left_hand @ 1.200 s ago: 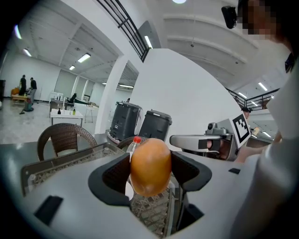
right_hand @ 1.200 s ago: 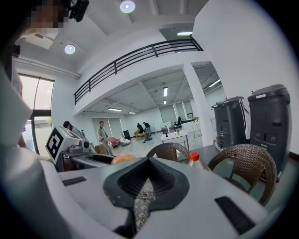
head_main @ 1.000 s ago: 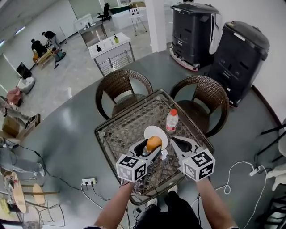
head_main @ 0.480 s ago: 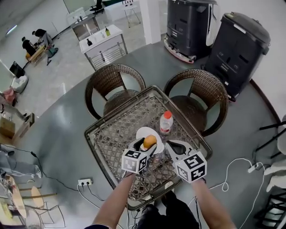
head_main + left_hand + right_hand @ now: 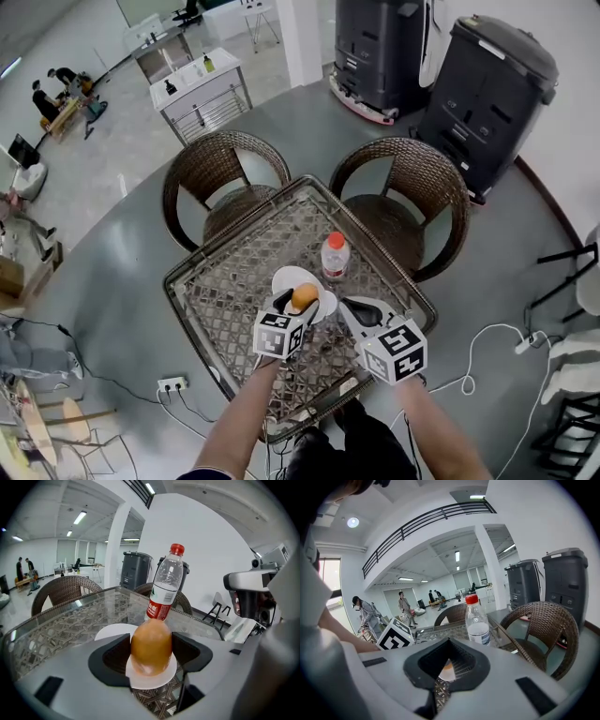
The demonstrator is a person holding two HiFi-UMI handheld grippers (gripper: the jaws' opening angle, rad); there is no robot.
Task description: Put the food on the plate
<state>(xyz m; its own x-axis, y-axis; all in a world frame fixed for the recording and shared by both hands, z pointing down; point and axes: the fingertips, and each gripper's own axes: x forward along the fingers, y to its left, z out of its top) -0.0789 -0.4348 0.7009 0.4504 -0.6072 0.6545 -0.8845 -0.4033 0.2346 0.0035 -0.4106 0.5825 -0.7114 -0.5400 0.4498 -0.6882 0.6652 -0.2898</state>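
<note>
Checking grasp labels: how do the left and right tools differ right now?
The left tool is shut on the food; the right tool is shut on nothing. The left tool hangs over the plate; the right tool hangs beside it, over bare table. Shared: both point toward the bottle.

The plate (image 5: 284, 278) lies mid-table (image 5: 225, 281) — the bottle (image 5: 335, 255) stands just behind it, to the right. The food (image 5: 303, 296), between the left gripper's (image 5: 300, 302) jaws, is over the plate's near side; the right gripper (image 5: 359, 312) lies rightward.
</note>
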